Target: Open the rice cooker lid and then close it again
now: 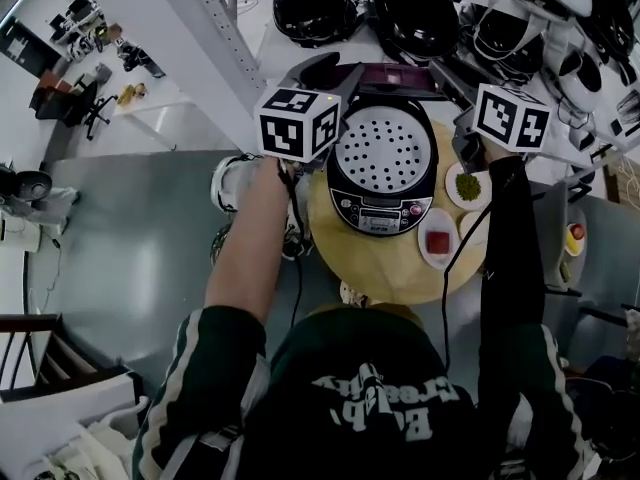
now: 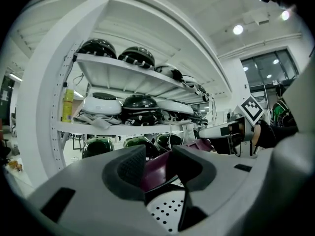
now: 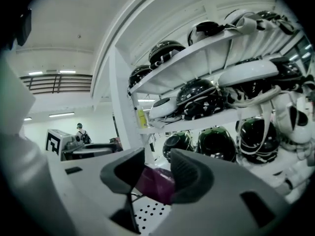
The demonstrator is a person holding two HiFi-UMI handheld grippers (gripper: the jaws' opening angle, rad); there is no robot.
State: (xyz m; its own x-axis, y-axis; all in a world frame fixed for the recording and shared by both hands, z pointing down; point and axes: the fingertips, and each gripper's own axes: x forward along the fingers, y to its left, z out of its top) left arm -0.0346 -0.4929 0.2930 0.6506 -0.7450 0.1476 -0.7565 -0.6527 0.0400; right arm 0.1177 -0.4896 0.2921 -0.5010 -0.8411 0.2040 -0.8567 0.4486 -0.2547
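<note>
The rice cooker stands on a round wooden table, control panel toward me. Its purple lid is raised at the back, and the perforated white inner plate shows. My left gripper grips the lid's left edge. In the left gripper view the purple lid runs between the pads of the left gripper. My right gripper holds the lid's right edge. In the right gripper view the lid sits pinched inside the right gripper.
Small dishes sit on the table to the right of the cooker: one with green contents, one with red. White shelving with several dark rounded helmet-like objects stands close behind the cooker. Grey floor lies to the left.
</note>
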